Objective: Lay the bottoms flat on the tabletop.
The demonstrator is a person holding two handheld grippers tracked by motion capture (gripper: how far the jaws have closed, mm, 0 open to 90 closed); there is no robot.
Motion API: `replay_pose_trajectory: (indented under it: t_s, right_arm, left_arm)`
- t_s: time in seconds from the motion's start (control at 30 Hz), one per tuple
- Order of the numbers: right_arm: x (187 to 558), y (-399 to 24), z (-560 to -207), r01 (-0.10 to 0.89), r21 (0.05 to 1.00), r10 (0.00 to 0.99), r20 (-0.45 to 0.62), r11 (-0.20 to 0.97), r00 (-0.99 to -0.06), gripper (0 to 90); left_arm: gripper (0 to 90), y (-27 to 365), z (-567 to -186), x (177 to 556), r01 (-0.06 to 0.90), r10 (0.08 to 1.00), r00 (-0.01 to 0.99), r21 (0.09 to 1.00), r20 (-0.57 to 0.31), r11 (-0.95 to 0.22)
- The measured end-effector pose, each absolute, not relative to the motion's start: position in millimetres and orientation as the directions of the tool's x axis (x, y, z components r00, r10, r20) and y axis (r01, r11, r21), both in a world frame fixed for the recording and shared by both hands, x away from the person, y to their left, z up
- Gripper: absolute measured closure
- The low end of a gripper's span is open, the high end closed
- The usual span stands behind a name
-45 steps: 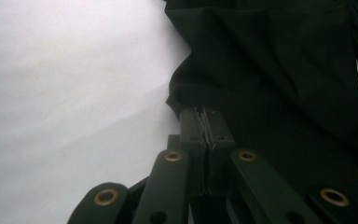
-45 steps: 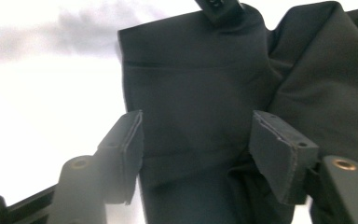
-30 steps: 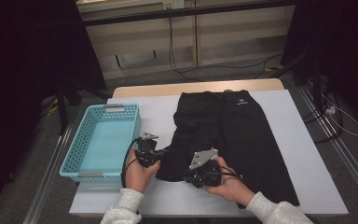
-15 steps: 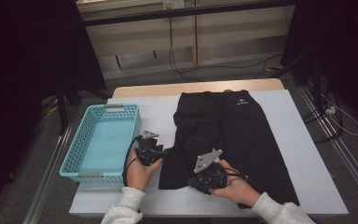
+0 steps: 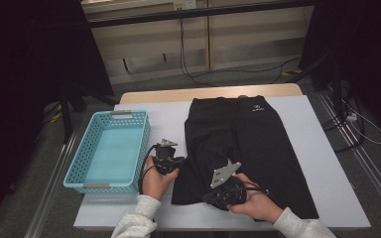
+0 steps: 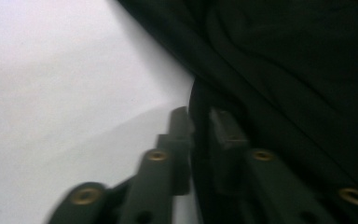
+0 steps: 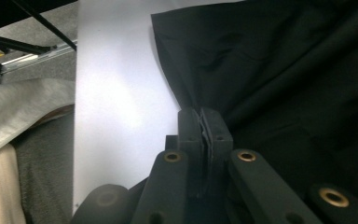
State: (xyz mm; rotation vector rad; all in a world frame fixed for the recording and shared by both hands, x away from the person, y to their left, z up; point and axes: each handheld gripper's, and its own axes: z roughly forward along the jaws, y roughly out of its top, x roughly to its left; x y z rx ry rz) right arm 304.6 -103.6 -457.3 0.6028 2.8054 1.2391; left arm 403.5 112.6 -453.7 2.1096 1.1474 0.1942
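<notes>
White tabletop (image 5: 322,163) bearing black trousers (image 5: 258,144); light-blue basket (image 5: 77,171) at left, nothing inside. Left hand-held gripper (image 6: 199,122) just closing, right hand-held gripper (image 7: 204,122) clenched, both pinching trouser fabric.

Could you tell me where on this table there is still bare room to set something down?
Bare white strips lie between the basket and the black trousers, and right of the trousers. The near-left edge is crowded by both tongs, left and right.
</notes>
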Motion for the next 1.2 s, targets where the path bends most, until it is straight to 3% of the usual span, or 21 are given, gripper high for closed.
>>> replay_pose_trajectory:
  t_s: [0.13,0.4,0.67,0.77,0.83,0.93,1.03,1.2]
  right_arm:
    - [304,-103,-457,0.335,0.715,0.353,0.131,0.614,-0.927,87.9]
    - [306,-104,-456,0.352,0.722,0.364,0.148,0.596,-0.92,87.8]
    - [307,-101,-456,0.337,0.721,0.344,0.145,0.606,-0.928,87.8]
    - [305,-101,-456,0.329,0.716,0.331,0.144,0.615,-0.933,87.8]
    - [305,-100,-456,0.331,0.714,0.332,0.145,0.617,-0.932,87.8]
    - [305,-100,-457,0.331,0.713,0.332,0.144,0.619,-0.932,87.7]
    - [305,-101,-457,0.333,0.712,0.338,0.142,0.618,-0.931,87.7]
    - [305,-101,-458,0.336,0.712,0.339,0.145,0.617,-0.929,87.7]
  left_arm:
    - [88.9,112,-452,402,0.686,0.783,0.585,0.644,-0.211,-0.339]
    - [89.2,135,-433,399,0.714,0.816,0.527,0.645,-0.237,-0.273]
    - [87.8,139,-434,396,0.726,0.837,0.506,0.628,-0.211,-0.28]
    - [73.3,138,-436,399,0.702,0.84,0.505,0.662,-0.201,-0.264]
    - [71.7,136,-441,403,0.686,0.829,0.52,0.678,-0.206,-0.262]
    - [61.9,130,-450,409,0.663,0.834,0.525,0.697,-0.172,-0.273]
    - [62.4,123,-456,413,0.664,0.834,0.527,0.691,-0.162,-0.285]
    - [82.3,122,-455,415,0.678,0.844,0.514,0.676,-0.153,-0.29]
